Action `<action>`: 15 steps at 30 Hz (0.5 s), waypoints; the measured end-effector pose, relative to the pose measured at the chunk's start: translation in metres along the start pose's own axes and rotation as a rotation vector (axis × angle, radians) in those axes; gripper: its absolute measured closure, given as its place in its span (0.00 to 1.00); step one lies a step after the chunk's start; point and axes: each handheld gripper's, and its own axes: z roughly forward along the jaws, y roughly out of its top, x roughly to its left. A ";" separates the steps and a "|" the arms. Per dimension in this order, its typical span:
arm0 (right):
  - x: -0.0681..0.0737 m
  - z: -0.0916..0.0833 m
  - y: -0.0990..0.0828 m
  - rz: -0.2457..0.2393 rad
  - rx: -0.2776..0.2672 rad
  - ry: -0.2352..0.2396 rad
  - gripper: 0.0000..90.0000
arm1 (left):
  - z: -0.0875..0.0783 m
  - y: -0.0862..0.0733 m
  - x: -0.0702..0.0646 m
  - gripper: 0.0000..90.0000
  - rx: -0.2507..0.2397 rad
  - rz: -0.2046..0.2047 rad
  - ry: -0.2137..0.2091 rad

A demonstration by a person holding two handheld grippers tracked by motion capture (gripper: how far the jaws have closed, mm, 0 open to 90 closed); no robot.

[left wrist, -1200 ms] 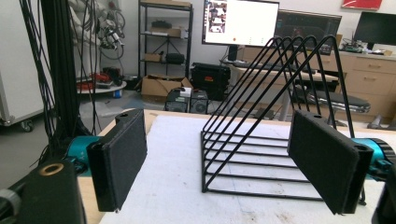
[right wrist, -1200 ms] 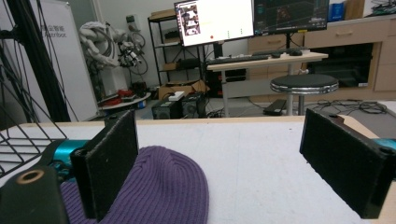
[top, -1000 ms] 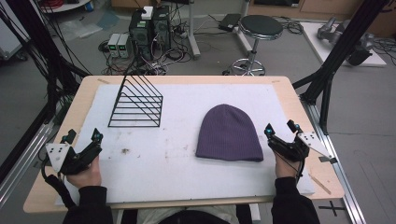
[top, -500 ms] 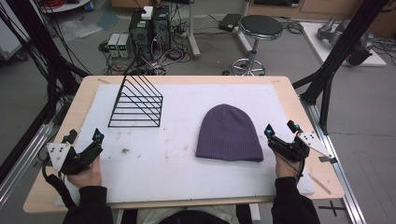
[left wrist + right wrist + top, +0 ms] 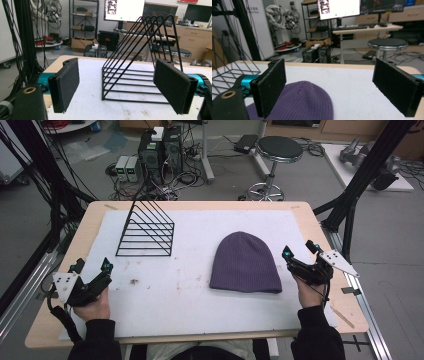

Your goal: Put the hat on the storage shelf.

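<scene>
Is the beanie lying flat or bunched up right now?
Flat. The beanie lies spread on the white mat, its outline smooth from crown to brim, with no visible folds. Neither gripper touches it.

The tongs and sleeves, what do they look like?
Both the left tongs and right tongs are black with teal joints, flat black textured pads, a grey three-cornered plate on top and a trailing black cable. The person wears black sleeves.
</scene>
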 end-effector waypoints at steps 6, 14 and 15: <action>0.000 0.016 0.006 -0.020 0.088 0.010 0.12 | 0.002 0.000 -0.002 0.24 0.001 0.010 -0.006; -0.005 0.039 0.022 -0.062 0.181 0.032 0.12 | 0.005 -0.001 -0.005 0.24 0.004 0.015 -0.021; -0.005 0.041 0.024 -0.067 0.190 0.034 0.12 | 0.005 -0.001 -0.005 0.24 0.006 0.017 -0.023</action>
